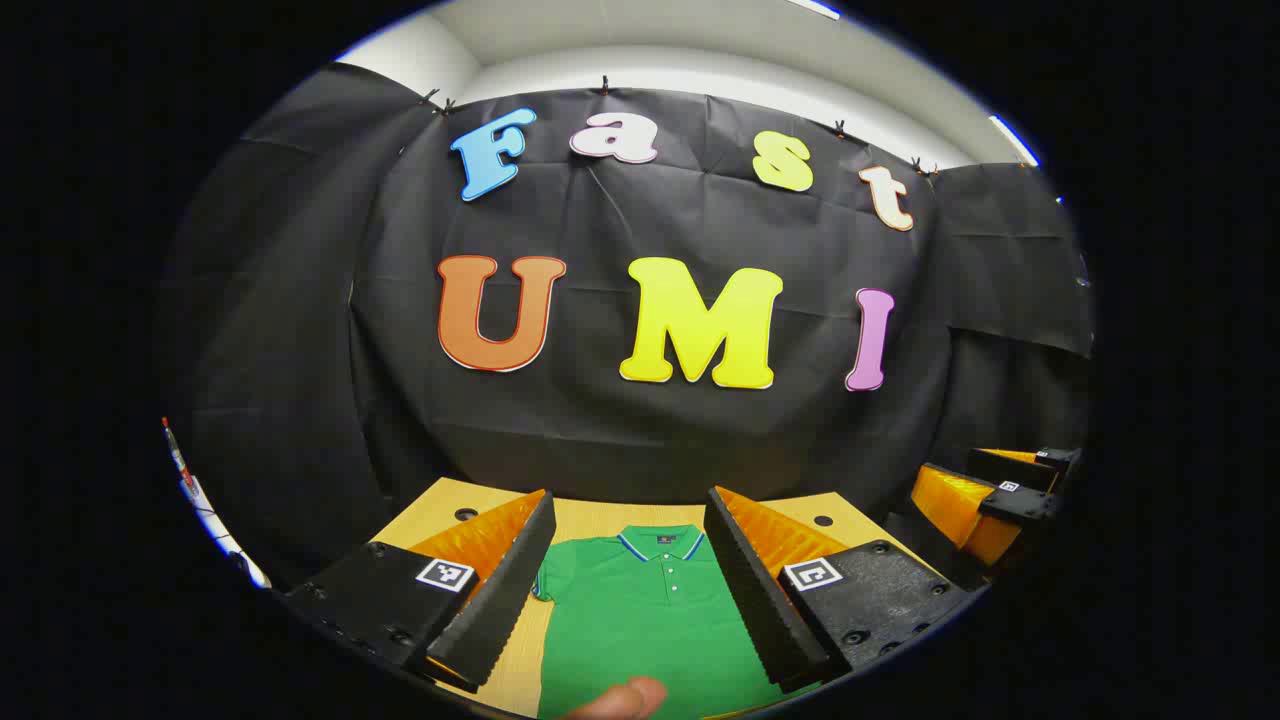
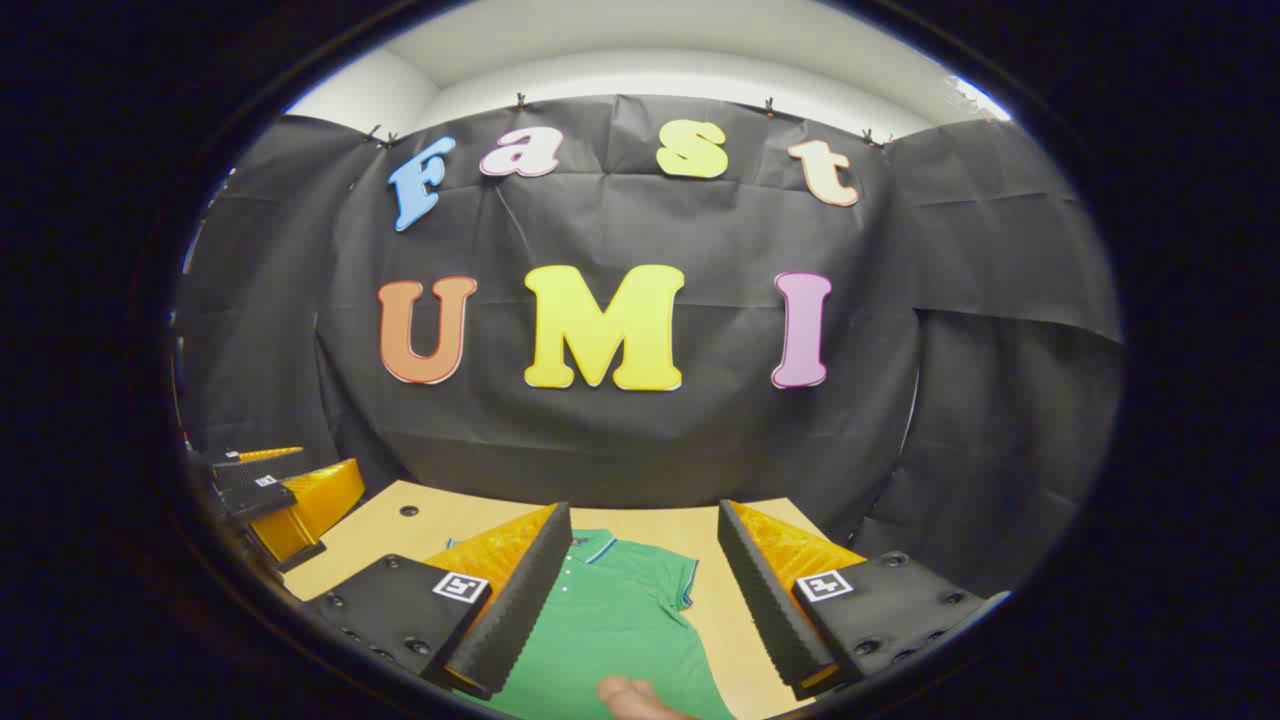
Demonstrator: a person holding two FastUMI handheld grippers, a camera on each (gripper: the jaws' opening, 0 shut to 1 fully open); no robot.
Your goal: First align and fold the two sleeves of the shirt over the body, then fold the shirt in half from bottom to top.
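My left gripper (image 1: 630,580): fingers spread wide, nothing between them, held above the table (image 1: 590,520). Through the gap, in the left gripper view, the green shirt (image 1: 645,625) lies flat on the pale wood, collar (image 1: 660,543) at the far end toward the booth wall, placket with small white buttons running down toward me. The collar carries a thin blue trim line. The shirt sits below and ahead of the fingers, not touched by either. A fingertip (image 1: 625,698) shows at the bottom edge of that view.

My right gripper (image 2: 640,590): also wide open, holding nothing, raised over the table (image 2: 440,520). In the right gripper view the shirt (image 2: 610,630) lies between and beneath the fingers, shifted left of centre; one short sleeve (image 2: 683,575) with a blue-edged cuff spreads out flat toward the right finger. A fingertip (image 2: 630,695) shows at the bottom here too.

Each gripper shows far off at the edge of the other's view: right one (image 1: 1000,490), left one (image 2: 275,490).

Markings: square black-and-white tags (image 1: 445,574) on the finger bases, patterns only. No brand or writing readable on the shirt.
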